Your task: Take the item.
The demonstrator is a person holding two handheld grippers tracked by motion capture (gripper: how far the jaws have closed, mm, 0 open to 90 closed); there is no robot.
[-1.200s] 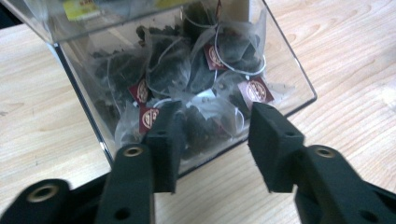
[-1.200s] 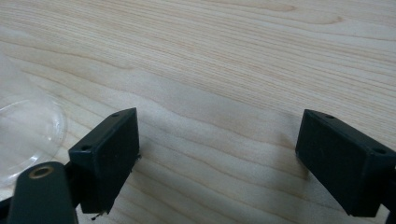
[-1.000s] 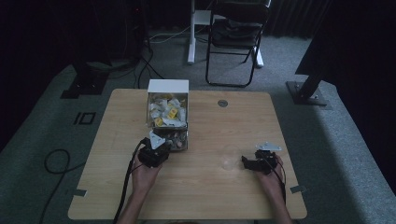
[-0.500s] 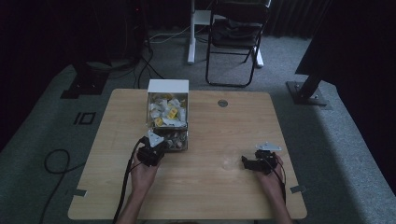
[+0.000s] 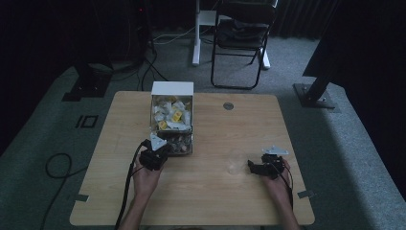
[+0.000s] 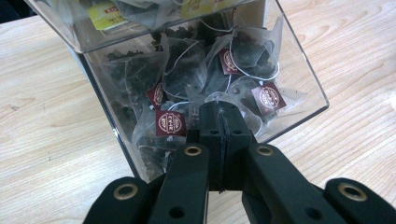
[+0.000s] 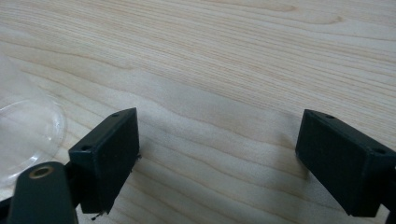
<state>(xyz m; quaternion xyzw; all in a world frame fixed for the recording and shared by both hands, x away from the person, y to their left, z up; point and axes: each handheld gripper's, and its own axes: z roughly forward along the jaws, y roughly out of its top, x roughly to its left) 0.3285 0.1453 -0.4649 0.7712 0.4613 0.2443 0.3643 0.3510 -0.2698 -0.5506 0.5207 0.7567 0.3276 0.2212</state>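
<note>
- The light wooden bench point(image 5: 215, 196) carries everything.
- A clear plastic dispenser box point(image 6: 299, 84) of pyramid tea bags point(image 6: 182, 70) stands toward its far left.
- The left hand-held gripper point(image 6: 219, 114) is at the box's open front, its jaws just brought together, seemingly pinching a tea bag's edge.
- The right hand-held gripper point(image 7: 217, 161) rests with jaws wide apart beside a clear plastic cup point(image 7: 28, 135).

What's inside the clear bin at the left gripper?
The clear bin holds pyramid tea bags with dark red tags. The left gripper, shut at its opening, hides the bags behind it.
</note>
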